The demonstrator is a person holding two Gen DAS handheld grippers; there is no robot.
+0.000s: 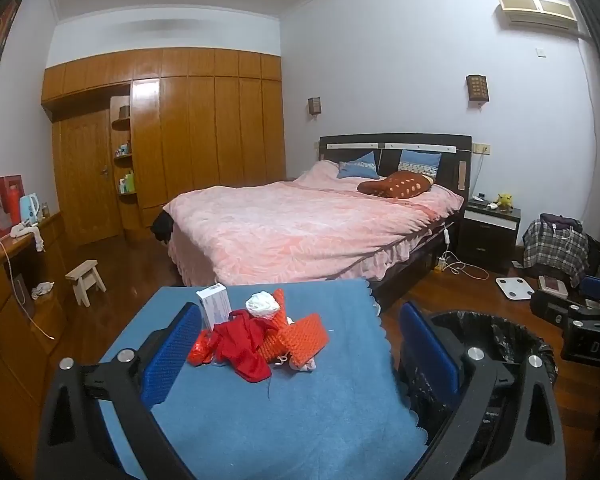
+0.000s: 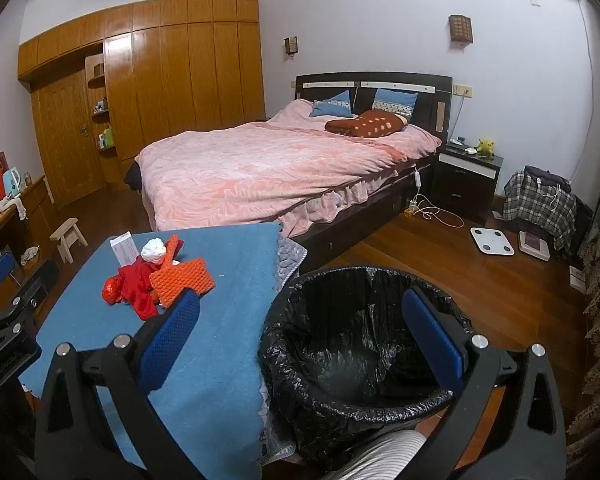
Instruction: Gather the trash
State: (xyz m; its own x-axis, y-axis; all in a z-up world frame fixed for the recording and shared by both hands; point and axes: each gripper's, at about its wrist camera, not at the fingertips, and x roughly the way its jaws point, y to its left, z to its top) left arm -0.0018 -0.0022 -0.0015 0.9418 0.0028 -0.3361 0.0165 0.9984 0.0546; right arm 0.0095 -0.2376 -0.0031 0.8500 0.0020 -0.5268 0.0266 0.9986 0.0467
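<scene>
A pile of trash lies on the blue cloth-covered table (image 1: pixel 300 420): a red crumpled wrapper (image 1: pixel 244 348), an orange foam net (image 1: pixel 304 336), a white paper ball (image 1: pixel 262 306) and a small white box (image 1: pixel 216 302). My left gripper (image 1: pixel 300 308) is open, its blue pads either side of the pile and just short of it. A round bin lined with a black bag (image 2: pixel 340 360) stands on the floor right of the table. My right gripper (image 2: pixel 300 293) hangs open above the bin with nothing between its pads. The same pile shows in the right wrist view, with the foam net (image 2: pixel 182 280) at its near edge.
A bed with a pink cover (image 1: pixel 300 224) stands behind the table, a small wooden stool (image 1: pixel 86 280) to its left. A nightstand (image 2: pixel 466 178), a white scale (image 2: pixel 492 240) and a plaid bag (image 2: pixel 540 204) sit on the wooden floor at right. A striped trouser leg (image 2: pixel 380 452) shows below the bin.
</scene>
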